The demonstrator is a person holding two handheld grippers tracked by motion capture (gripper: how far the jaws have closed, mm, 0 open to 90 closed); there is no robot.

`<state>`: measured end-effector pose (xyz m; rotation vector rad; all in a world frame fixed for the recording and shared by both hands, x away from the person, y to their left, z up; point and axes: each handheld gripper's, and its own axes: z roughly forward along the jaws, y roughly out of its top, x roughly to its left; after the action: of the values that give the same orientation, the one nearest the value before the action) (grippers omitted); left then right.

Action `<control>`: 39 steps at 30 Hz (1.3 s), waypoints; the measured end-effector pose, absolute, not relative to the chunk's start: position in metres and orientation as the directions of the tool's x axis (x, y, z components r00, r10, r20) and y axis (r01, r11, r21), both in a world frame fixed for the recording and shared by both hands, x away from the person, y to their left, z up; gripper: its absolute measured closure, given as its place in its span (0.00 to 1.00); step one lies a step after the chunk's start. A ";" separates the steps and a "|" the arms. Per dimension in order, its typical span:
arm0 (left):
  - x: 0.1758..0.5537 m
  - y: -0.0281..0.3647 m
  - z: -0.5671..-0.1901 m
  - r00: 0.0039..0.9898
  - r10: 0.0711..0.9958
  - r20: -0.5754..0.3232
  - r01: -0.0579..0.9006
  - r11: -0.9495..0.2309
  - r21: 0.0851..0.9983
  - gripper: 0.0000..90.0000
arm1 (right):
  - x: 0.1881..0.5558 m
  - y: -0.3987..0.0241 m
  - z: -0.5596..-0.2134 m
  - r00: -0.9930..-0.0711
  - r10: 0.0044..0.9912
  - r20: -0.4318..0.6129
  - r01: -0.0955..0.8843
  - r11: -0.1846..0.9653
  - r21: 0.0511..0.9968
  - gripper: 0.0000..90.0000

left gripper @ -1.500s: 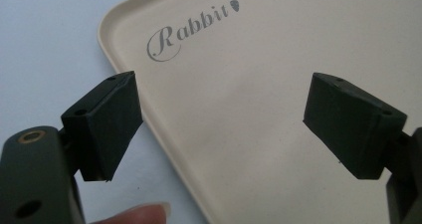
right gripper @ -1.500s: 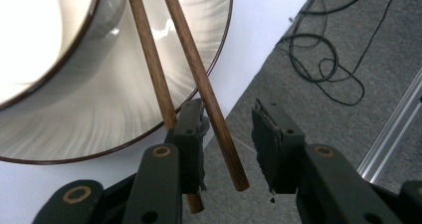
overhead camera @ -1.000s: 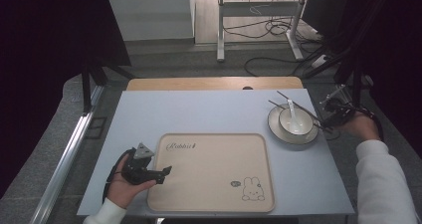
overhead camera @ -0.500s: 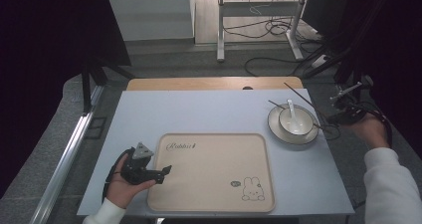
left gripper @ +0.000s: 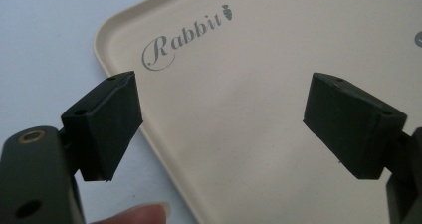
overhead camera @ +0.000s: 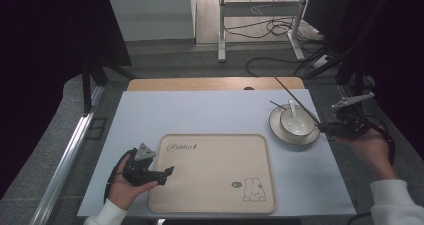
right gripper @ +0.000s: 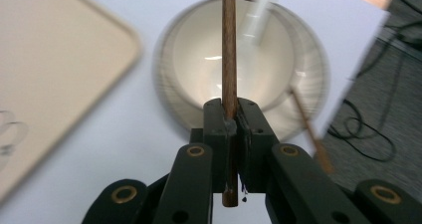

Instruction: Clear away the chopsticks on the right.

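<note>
A white bowl [overhead camera: 296, 121] with a white spoon [overhead camera: 291, 107] in it stands on a plate [overhead camera: 278, 128] at the right of the table. My right gripper [overhead camera: 324, 128] hovers just right of the plate, shut on a brown chopstick [overhead camera: 295, 99] that slants over the bowl. In the right gripper view the chopstick [right gripper: 229, 45] runs up from between the closed jaws of the right gripper [right gripper: 234, 109]. A second chopstick [right gripper: 307, 129] rests on the plate rim. My left gripper [overhead camera: 167, 172] is open at the left edge of the beige rabbit tray [overhead camera: 215, 185], with nothing between the jaws of the left gripper [left gripper: 224, 119].
The tray [left gripper: 278, 59] lies at the front middle of the pale blue table top [overhead camera: 200, 112]. A wooden board [overhead camera: 200, 84] borders the table's far edge. Cables [overhead camera: 270, 30] and a desk leg [overhead camera: 221, 30] lie on the floor beyond.
My right hand has pulled away from the plate toward the right edge of the table and lifted, carrying the chopstick. The left hand has stayed put.
</note>
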<state>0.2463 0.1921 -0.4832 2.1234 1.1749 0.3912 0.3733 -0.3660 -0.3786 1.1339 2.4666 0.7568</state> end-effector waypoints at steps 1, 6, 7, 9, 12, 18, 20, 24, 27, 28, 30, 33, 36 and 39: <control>0.246 0.192 -0.483 0.550 0.833 -0.056 0.633 -0.372 0.679 0.17 | 0.367 -0.361 -0.379 -0.641 0.765 -0.063 0.595 0.546 0.590 0.93; 0.247 0.192 -0.485 0.549 0.834 -0.060 0.637 -0.371 0.676 0.17 | 0.340 -0.334 -0.382 -0.673 0.739 -0.040 0.573 0.554 0.604 0.93; 0.247 0.191 -0.485 0.546 0.836 -0.062 0.637 -0.366 0.678 0.17 | 0.335 -0.329 -0.382 -0.679 0.733 -0.036 0.568 0.556 0.607 0.93; 0.246 0.192 -0.485 0.549 0.834 -0.059 0.637 -0.371 0.675 0.17 | 0.325 -0.319 -0.384 -0.693 0.720 -0.026 0.561 0.562 0.608 0.93; 0.246 0.191 -0.485 0.540 0.839 -0.066 0.638 -0.357 0.682 0.17 | 0.312 -0.305 -0.385 -0.716 0.697 -0.043 0.536 0.588 0.606 0.93; 0.246 0.191 -0.485 0.553 0.832 -0.051 0.635 -0.381 0.672 0.17 | 0.289 -0.282 -0.393 -0.742 0.670 -0.027 0.528 0.608 0.593 0.93; 0.245 0.191 -0.484 0.554 0.831 -0.048 0.631 -0.382 0.675 0.17 | 0.284 -0.275 -0.403 -0.751 0.660 -0.012 0.536 0.620 0.573 0.93; 0.245 0.190 -0.482 0.553 0.832 -0.050 0.629 -0.377 0.680 0.17 | 0.277 -0.262 -0.428 -0.771 0.636 0.031 0.553 0.646 0.526 0.93; 0.245 0.189 -0.483 0.556 0.829 -0.047 0.629 -0.383 0.677 0.17 | 0.273 -0.248 -0.444 -0.791 0.610 0.054 0.554 0.676 0.486 0.93; 0.246 0.189 -0.483 0.558 0.829 -0.048 0.629 -0.384 0.676 0.17 | 0.273 -0.243 -0.448 -0.798 0.600 0.060 0.552 0.686 0.474 0.93; 0.246 0.188 -0.483 0.560 0.827 -0.050 0.628 -0.385 0.677 0.17 | 0.273 -0.234 -0.456 -0.807 0.586 0.069 0.548 0.701 0.456 0.93; 0.247 0.187 -0.484 0.560 0.827 -0.049 0.629 -0.386 0.675 0.17 | 0.274 -0.225 -0.462 -0.813 0.578 0.073 0.547 0.713 0.439 0.93; 0.246 0.187 -0.485 0.562 0.826 -0.048 0.629 -0.389 0.672 0.17 | 0.278 -0.209 -0.471 -0.826 0.562 0.048 0.529 0.742 0.411 0.93; 0.246 0.187 -0.484 0.561 0.827 -0.049 0.630 -0.387 0.673 0.17 | 0.280 -0.202 -0.478 -0.833 0.553 0.027 0.518 0.763 0.387 0.93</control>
<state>0.2456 0.1871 -0.4845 2.1436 1.1625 0.3892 0.2801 -0.2016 -0.4778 0.8727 2.8652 0.5890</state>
